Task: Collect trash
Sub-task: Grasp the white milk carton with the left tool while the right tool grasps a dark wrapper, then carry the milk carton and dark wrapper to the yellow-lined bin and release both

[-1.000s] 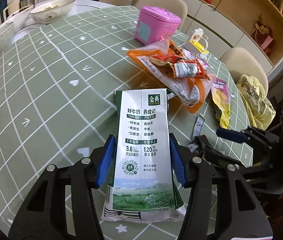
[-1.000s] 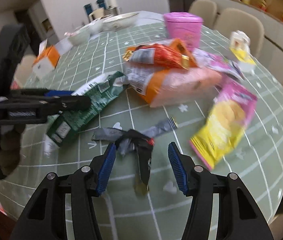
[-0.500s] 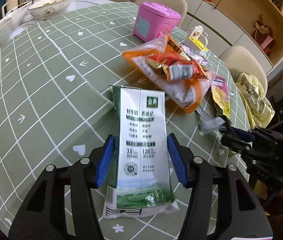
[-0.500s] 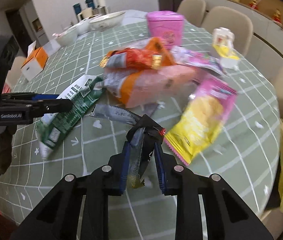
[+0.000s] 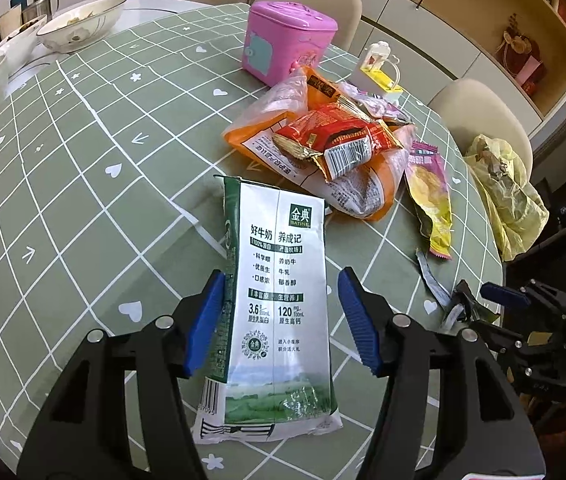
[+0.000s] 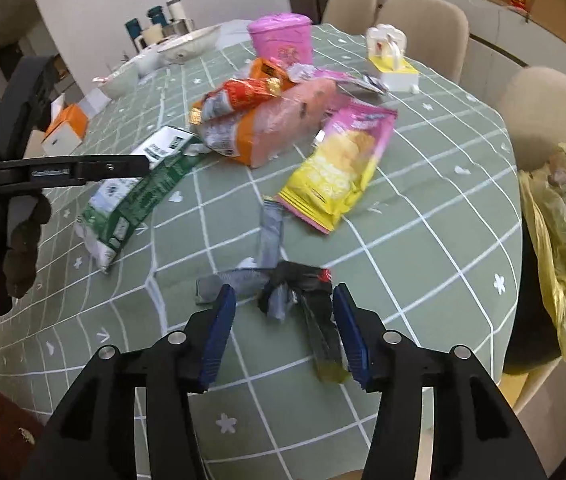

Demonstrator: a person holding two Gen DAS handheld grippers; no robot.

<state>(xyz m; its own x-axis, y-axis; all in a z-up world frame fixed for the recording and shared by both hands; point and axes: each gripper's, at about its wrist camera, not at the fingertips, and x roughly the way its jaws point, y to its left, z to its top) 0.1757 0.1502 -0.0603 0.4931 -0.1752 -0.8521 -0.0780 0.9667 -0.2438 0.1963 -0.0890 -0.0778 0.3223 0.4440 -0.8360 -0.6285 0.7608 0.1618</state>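
A flattened green-and-white milk carton [image 5: 283, 232] lies on the green checked tablecloth [image 5: 83, 160] between the fingers of my left gripper [image 5: 281, 280]. Its jaws are opening; the left pad touches the carton's edge and the right pad stands clear. A crumpled dark wrapper [image 6: 303, 284] with a grey strip [image 6: 271, 232] lies on the cloth between the fingers of my right gripper [image 6: 283, 294], whose jaws are opening too. The right wrist view shows the left gripper [image 6: 83, 168] over the carton [image 6: 139, 196]. The left wrist view shows the right gripper [image 5: 499, 296] by the wrapper [image 5: 459, 308].
A heap of orange and red snack bags [image 5: 323, 148] and a yellow-pink chip bag [image 6: 339, 164] lie mid-table. A yellow plastic bag [image 6: 563, 240] hangs past the table's right edge by a chair. Farther back stand a pink tin [image 5: 287, 48], a white-yellow box [image 5: 379, 72] and bowls [image 5: 83, 28].
My right gripper shut on the dark wrapper, carried it toward the near right edge of the table, then opened, leaving it on the cloth. The left gripper stayed at the carton, its jaws slightly wider.
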